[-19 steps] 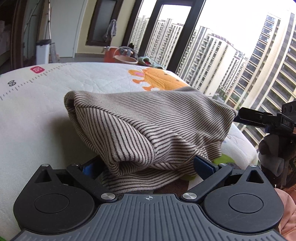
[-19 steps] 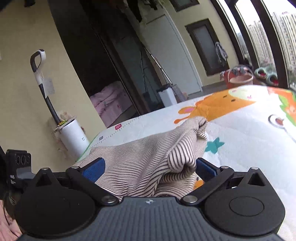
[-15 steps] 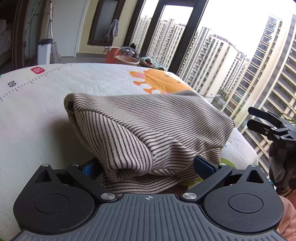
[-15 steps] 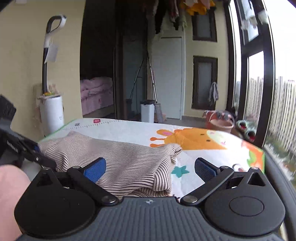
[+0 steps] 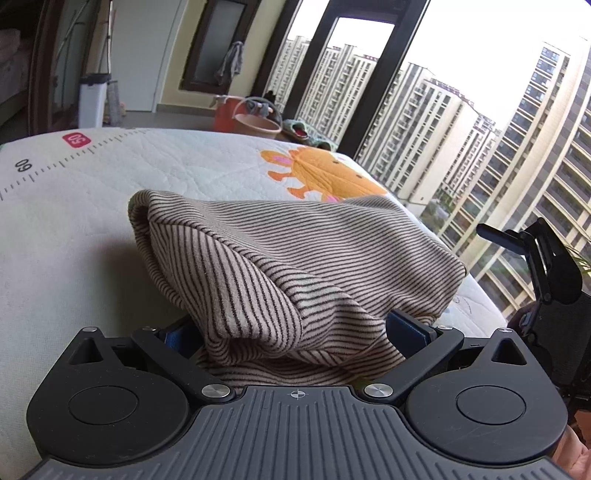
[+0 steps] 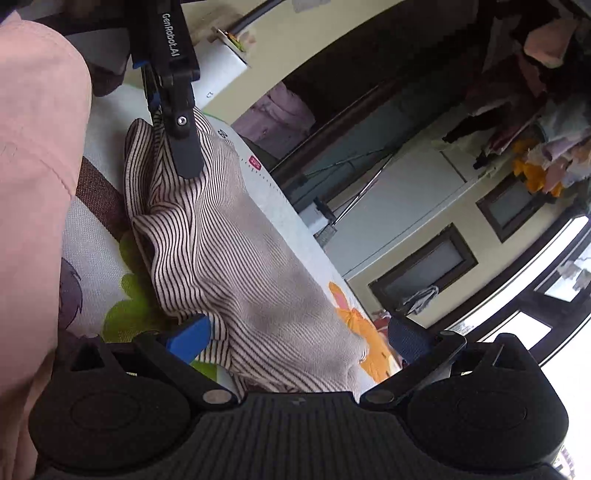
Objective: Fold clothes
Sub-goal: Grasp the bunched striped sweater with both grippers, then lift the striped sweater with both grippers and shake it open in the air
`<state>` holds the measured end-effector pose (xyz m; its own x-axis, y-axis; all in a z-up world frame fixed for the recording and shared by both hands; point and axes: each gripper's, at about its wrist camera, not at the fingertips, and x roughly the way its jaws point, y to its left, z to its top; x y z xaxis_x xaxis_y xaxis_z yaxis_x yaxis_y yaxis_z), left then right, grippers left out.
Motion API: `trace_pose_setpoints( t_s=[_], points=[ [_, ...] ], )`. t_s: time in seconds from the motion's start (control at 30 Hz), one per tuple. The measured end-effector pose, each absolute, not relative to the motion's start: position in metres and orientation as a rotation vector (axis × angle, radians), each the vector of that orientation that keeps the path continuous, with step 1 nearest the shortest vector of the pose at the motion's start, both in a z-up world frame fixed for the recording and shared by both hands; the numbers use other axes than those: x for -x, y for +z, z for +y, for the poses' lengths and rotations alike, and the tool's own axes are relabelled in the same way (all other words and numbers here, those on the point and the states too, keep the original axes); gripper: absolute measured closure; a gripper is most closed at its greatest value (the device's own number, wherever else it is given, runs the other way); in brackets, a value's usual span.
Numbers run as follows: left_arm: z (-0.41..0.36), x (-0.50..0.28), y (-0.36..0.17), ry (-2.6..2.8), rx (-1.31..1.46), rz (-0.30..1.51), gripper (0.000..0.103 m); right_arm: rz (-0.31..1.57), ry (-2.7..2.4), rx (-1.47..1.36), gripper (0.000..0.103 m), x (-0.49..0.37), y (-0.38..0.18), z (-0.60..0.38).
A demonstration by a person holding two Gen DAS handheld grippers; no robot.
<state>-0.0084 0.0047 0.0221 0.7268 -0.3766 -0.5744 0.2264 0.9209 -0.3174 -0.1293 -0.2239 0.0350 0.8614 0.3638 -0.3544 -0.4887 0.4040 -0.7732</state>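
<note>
From my left wrist view, the striped garment drapes over both blue pads, so I can't see what they pinch. The right gripper runs off the right edge of the frame. On my right wrist view, the garment's near hem disappears under the gripper body, and the pink sleeve is cropped at the left.

On the mat ahead and to the left of the left gripper runs a printed ruler scale with "60" in black and "50" on a red tag, while the left gripper's black body reads "GenRobot.AI" in white.
</note>
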Motion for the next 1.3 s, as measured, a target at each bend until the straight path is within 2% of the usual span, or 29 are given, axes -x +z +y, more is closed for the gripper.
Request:
trace_pose_setpoints(
  t_s=[0.1, 0.37, 0.5, 0.7, 0.83, 0.97, 1.13, 1.3],
  points=[
    [0.007, 0.005, 0.029, -0.335, 0.256, 0.666, 0.0, 0.041, 0.495, 1.04, 0.001, 0.118, 0.043, -0.222],
    [0.006, -0.019, 0.044, -0.309, 0.202, 0.656, 0.0, -0.028, 0.446, 1.041, 0.001, 0.057, 0.06, -0.224],
    [0.015, -0.031, 0.05, -0.324, 0.288, 0.596, 0.0, -0.032, 0.628, 1.025, 0.001, 0.072, 0.088, -0.245],
    [0.014, -0.036, 0.053, -0.321, 0.281, 0.533, 0.0, 0.034, 0.758, 1.223, 0.0, 0.118, 0.056, -0.269],
    [0.015, -0.037, 0.06, -0.335, 0.295, 0.541, 0.0, 0.006, 0.723, 1.228, 0.0, 0.132, 0.021, -0.252],
    [0.017, -0.037, 0.064, -0.331, 0.299, 0.556, 0.0, -0.055, 0.679, 1.166, 0.0, 0.125, 0.033, -0.238],
    [0.025, -0.042, 0.074, -0.332, 0.313, 0.539, 0.0, -0.173, 0.522, 1.238, 0.0, 0.092, 0.05, -0.222],
    [0.025, -0.042, 0.098, -0.302, 0.195, 0.443, 0.0, -0.21, 0.399, 1.25, 0.0, 0.041, 0.065, -0.213]
  ],
)
